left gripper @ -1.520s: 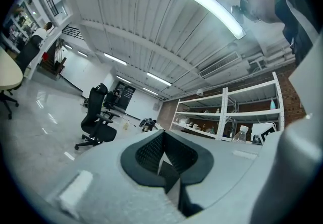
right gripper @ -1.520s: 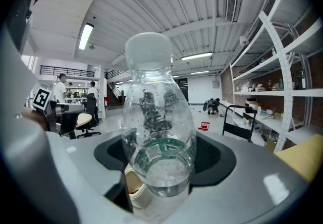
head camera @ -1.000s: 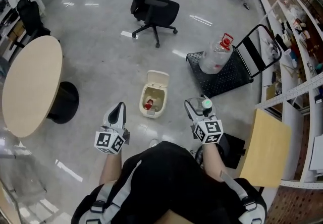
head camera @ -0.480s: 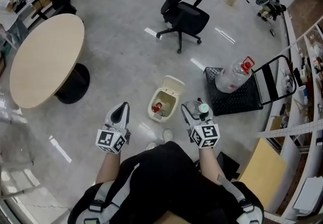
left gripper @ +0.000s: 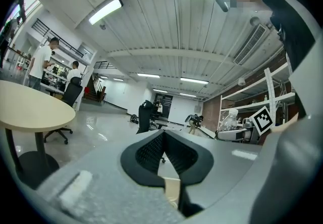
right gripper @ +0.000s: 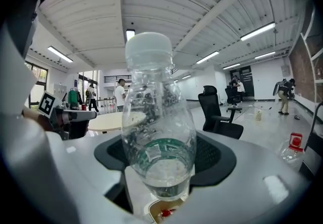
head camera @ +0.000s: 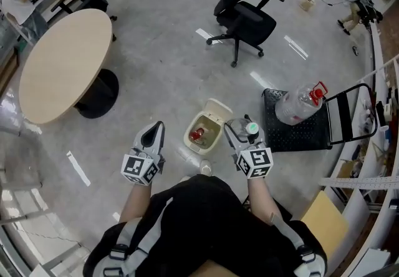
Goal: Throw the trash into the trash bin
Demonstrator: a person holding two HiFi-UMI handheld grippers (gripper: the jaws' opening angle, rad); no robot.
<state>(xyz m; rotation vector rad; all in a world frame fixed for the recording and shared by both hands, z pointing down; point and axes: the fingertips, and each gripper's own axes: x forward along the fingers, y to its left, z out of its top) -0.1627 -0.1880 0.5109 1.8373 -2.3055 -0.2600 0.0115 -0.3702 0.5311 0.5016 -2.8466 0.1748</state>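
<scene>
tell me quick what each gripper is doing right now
left tongs: closed, empty
right tongs: closed on clear plastic bottle with pale cap

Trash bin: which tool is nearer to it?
Right. The right tool, gripping the bottle, sits just right of the bin; the left tool is farther off on its left.

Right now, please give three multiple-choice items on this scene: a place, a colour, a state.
1. In the head view, the trash bin stands: A between the left hand-held gripper and the right hand-held gripper; B left of both; C right of both.
2. The item inside the bin is: A blue; B red; C yellow.
3. The right hand-held gripper is: A open, empty; B shut, empty; C shut on a clear bottle.
Answers: 1 A, it shows between them; 2 B, red shows in its open top; 3 C, it clamps the bottle.
</scene>
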